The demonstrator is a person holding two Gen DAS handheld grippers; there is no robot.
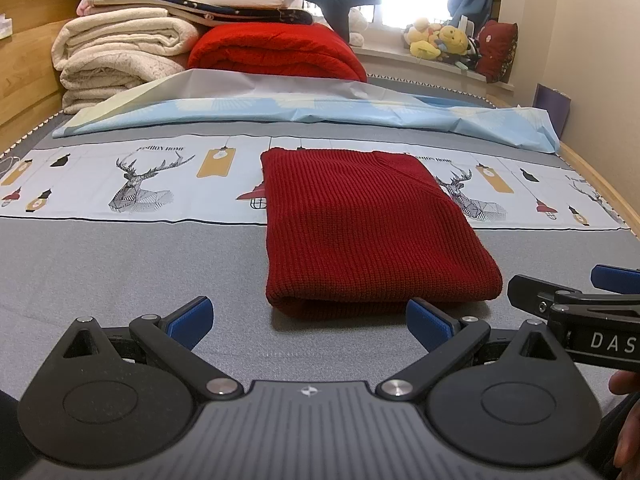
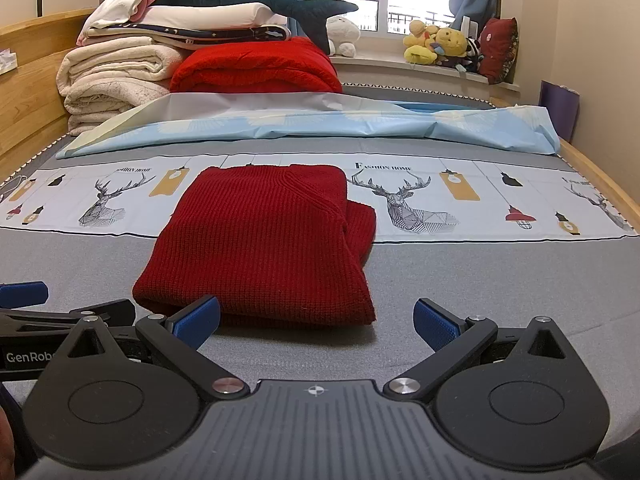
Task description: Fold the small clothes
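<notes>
A dark red knit sweater [image 1: 360, 224] lies folded into a compact rectangle on the grey bed sheet [image 1: 120, 272]; it also shows in the right wrist view [image 2: 260, 248]. My left gripper [image 1: 310, 322] is open and empty, just short of the sweater's near edge. My right gripper [image 2: 316, 320] is open and empty, also just short of the near edge. The right gripper's side shows at the right edge of the left wrist view [image 1: 576, 300]. The left gripper's side shows at the left edge of the right wrist view [image 2: 60, 312].
A folded light blue sheet [image 1: 320, 114] lies across the bed behind the sweater. Stacked cream blankets [image 1: 120, 56] and a red blanket [image 1: 276, 52] sit at the head. Wooden bed rails [image 1: 600, 188] run along both sides. Plush toys [image 1: 440, 40] line the windowsill.
</notes>
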